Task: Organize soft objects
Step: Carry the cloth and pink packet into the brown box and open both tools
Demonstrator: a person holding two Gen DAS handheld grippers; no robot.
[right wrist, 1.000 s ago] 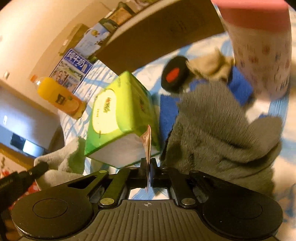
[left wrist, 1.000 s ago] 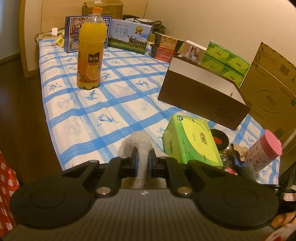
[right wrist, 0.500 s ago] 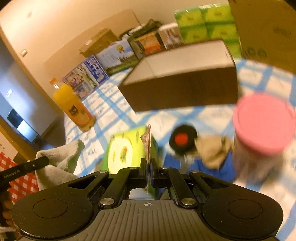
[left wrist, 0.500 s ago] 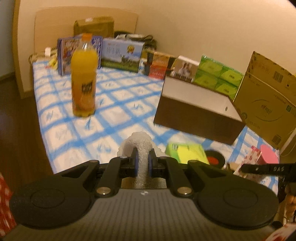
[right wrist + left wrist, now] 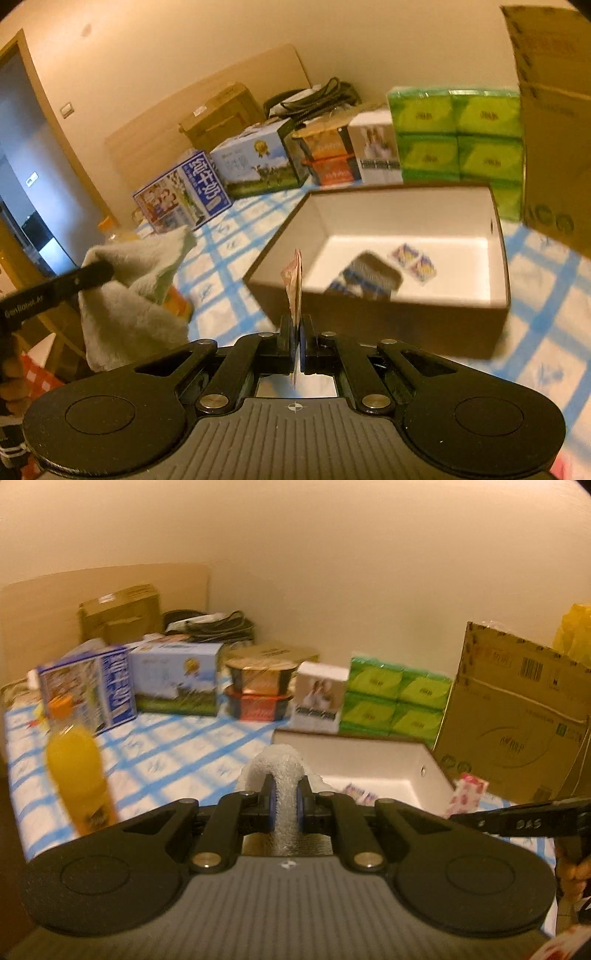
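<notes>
Pale grey fluffy towel [image 5: 277, 775], folded over and clenched between the jaws of the left gripper [image 5: 283, 805], hangs in the air above the blue-and-white checked cloth [image 5: 177, 753] on the table; in the right wrist view the same towel [image 5: 136, 291] droops beside the open box. The right gripper [image 5: 295, 332] has its jaws pressed tight on a thin pink floral packet [image 5: 293, 284], edge-on, its make unclear. Ahead lies the open brown cardboard box with white lining [image 5: 495, 258], already holding a dark-and-blue striped soft item [image 5: 365, 277] and two small printed sachets [image 5: 413, 260]. Step in hand, as judged: carrying both pieces toward the box. The next move calls for bringing each gripper over the near rim, then releasing above the bare white floor at the right of the box. Free room lies over the cloth in front; the tall corrugated carton [image 5: 554, 129] crowds the right wall, the green tissue packs [image 5: 458, 133] the far wall, and an orange juice bottle [image 5: 79, 775] stands left, clear of the path
</notes>
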